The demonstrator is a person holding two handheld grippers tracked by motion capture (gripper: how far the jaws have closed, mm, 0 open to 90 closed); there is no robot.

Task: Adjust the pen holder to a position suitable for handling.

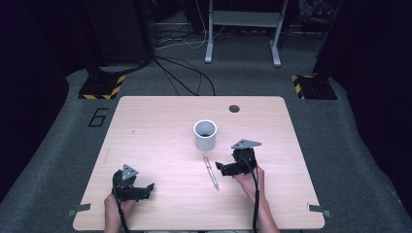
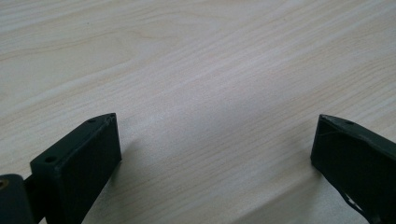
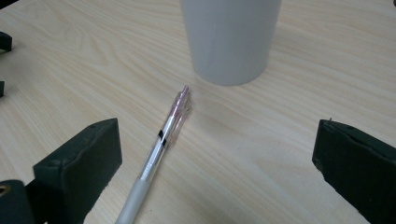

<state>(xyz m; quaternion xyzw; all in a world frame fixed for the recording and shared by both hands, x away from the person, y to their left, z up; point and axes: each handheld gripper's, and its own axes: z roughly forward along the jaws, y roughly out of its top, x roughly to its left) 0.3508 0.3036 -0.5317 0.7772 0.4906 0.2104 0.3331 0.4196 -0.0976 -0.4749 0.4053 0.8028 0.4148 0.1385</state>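
Observation:
A clear pen (image 1: 210,172) with a pinkish end lies on the wooden table (image 1: 145,126), just in front of a grey cup (image 1: 205,135) that stands upright. My right gripper (image 1: 222,168) sits low beside the pen's right side, open, its jaws turned toward the pen. In the right gripper view the pen (image 3: 161,144) lies between the spread jaws of the gripper (image 3: 217,130), closer to the left one, with the cup (image 3: 231,37) beyond it. My left gripper (image 1: 145,189) rests near the table's front left, open (image 2: 217,126) over bare wood.
A dark round hole (image 1: 234,108) marks the table's far right. Metal clamps (image 1: 77,211) (image 1: 318,209) stick out at the front corners. Beyond the table are floor cables (image 1: 184,73), a white frame's legs (image 1: 243,29) and striped stand bases (image 1: 102,87).

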